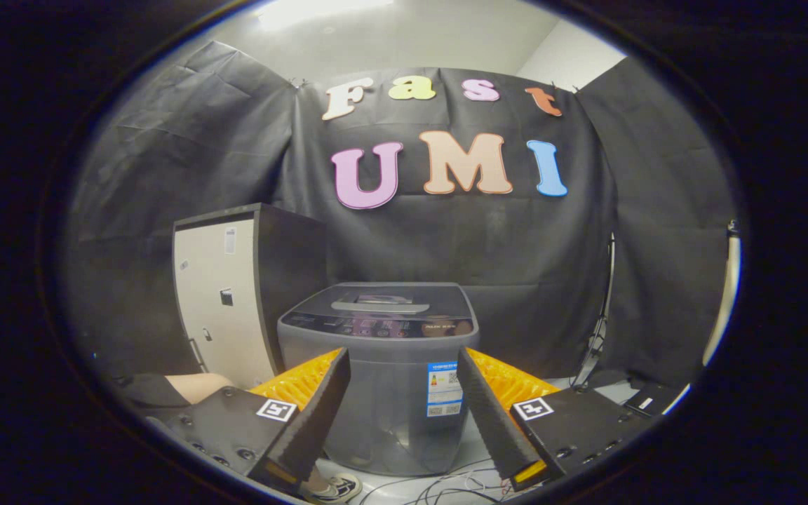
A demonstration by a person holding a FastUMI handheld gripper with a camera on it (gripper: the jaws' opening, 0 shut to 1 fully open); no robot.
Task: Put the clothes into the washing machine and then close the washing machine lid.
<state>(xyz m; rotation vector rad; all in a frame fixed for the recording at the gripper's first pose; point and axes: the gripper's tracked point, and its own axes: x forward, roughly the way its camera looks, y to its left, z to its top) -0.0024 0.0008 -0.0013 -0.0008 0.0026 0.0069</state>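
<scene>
Our tool (404, 393) hangs released, gripping nothing, with the washing machine (383, 365) just beyond its fingers on the floor, lid (380, 300) down. We see no clothes, so loading looks finished.

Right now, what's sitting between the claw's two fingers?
In the gripper view, the open claw holds nothing; between its fingers stands the grey washing machine, lid shut, farther ahead. Cables lie on the floor below.
</scene>
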